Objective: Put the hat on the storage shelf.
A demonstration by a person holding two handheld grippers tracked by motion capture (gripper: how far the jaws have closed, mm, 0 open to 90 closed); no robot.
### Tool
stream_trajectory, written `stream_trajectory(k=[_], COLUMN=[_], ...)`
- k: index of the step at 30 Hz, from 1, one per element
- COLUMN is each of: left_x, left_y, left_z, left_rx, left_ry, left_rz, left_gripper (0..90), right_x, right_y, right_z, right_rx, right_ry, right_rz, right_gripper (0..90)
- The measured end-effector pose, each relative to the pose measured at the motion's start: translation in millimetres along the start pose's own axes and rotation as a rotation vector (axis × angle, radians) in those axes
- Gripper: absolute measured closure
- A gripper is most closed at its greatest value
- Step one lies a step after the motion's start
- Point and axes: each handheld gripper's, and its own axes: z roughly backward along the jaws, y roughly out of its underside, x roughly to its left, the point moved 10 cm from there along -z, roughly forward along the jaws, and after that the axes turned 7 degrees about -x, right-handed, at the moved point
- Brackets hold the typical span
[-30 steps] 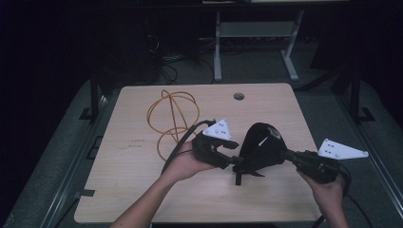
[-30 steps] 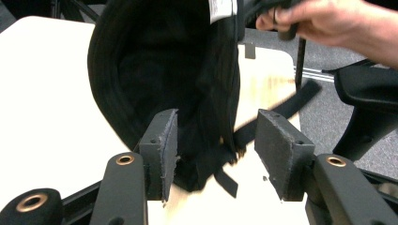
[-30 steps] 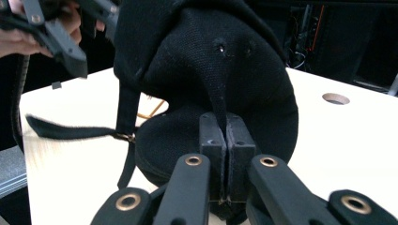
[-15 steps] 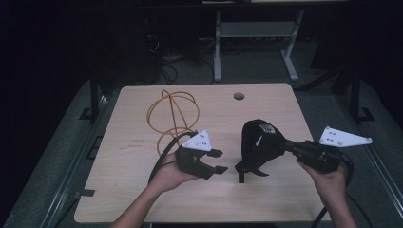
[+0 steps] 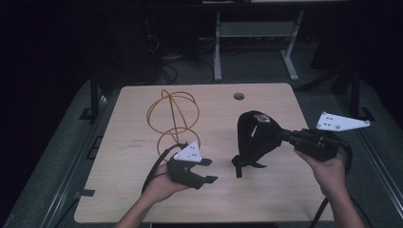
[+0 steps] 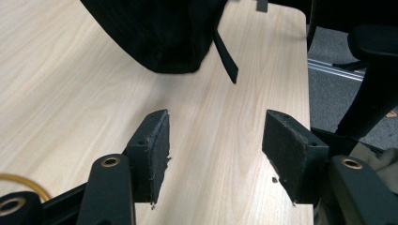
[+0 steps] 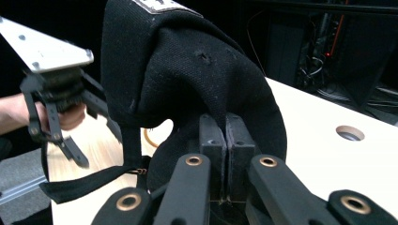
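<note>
The right gripper pinches the black bag tight, lifted above the table, right of centre. At eight o'clock from it, the left gripper has just been opening, nothing between its jaws.

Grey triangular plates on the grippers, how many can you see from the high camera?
2: one plate tops the left gripper near the table's front, the other plate tops the right gripper, beyond the table's right edge.

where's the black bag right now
In the high view the black bag hangs right of table centre, clamped by the right gripper, right of the orange cable.
</note>
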Motion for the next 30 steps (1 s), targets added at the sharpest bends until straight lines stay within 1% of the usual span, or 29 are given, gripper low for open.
stream_trajectory(k=[1, 3, 6, 7, 9, 10, 12, 16, 21, 23, 26, 29, 30], left_x=[-0.2, -0.9, -0.3, -2.4, -3.1, -3.1, -3.9, -4.3, -4.2, -4.7, -3.4, -3.7, -3.5], left_y=[1.6, 6.3, 11.9, 14.1, 16.9, 18.3, 19.7, 20.8, 22.6, 23.6, 25.9, 28.3, 28.9], left_z=[-0.4, -1.1, -2.4, -4.2, -5.5, -6.2, -7.5, -8.3, -7.4, -6.8, -6.5, -7.5, -7.8], left_rx=[-0.004, 0.001, 0.009, 0.001, 0.002, 0.007, 0.009, 0.001, 0.001, 0.002, 0.002, 0.004, 0.005], left_ry=[-0.002, 0.0, -0.009, -0.005, -0.002, -0.002, -0.006, -0.005, -0.004, 0.001, -0.005, -0.008, -0.007], left_rz=[0.008, 0.006, -0.011, 0.006, 0.008, 0.002, -0.005, 0.003, -0.009, -0.001, -0.002, 0.009, 0.007], left_gripper=[40.8, 40.7, 40.5, 40.0, 38.8, 38.7, 38.5, 37.9, 37.3, 37.2, 36.9, 36.6, 36.4], right_x=[0.1, 0.1, -0.3, -0.3, -0.2, 0.0, 0.5, 2.3, 3.9, 4.6, 5.5, 6.6, 6.8], right_y=[-1.9, -6.3, -11.8, -13.9, -18.6, -21.0, -25.9, -36.7, -51.1, -56.1, -63.5, -69.7, -71.4], right_z=[-1.4, -4.6, -8.7, -10.1, -13.0, -14.6, -17.7, -23.4, -31.5, -35.2, -40.1, -44.6, -46.0], right_rx=[-0.001, -0.004, -0.008, -0.007, -0.008, -0.008, -0.006, -0.007, -0.015, -0.016, -0.021, -0.022, -0.021], right_ry=[-0.002, -0.005, -0.011, -0.012, -0.014, -0.016, -0.019, -0.023, -0.037, -0.043, -0.048, -0.055, -0.055], right_rz=[-0.003, -0.005, -0.01, -0.009, -0.01, -0.01, -0.006, 0.005, 0.009, 0.013, 0.022, 0.023, 0.024], right_gripper=[88.4, 88.4, 88.4, 88.4, 88.4, 88.4, 88.4, 88.4, 88.4, 88.4, 88.4, 88.3, 88.4])
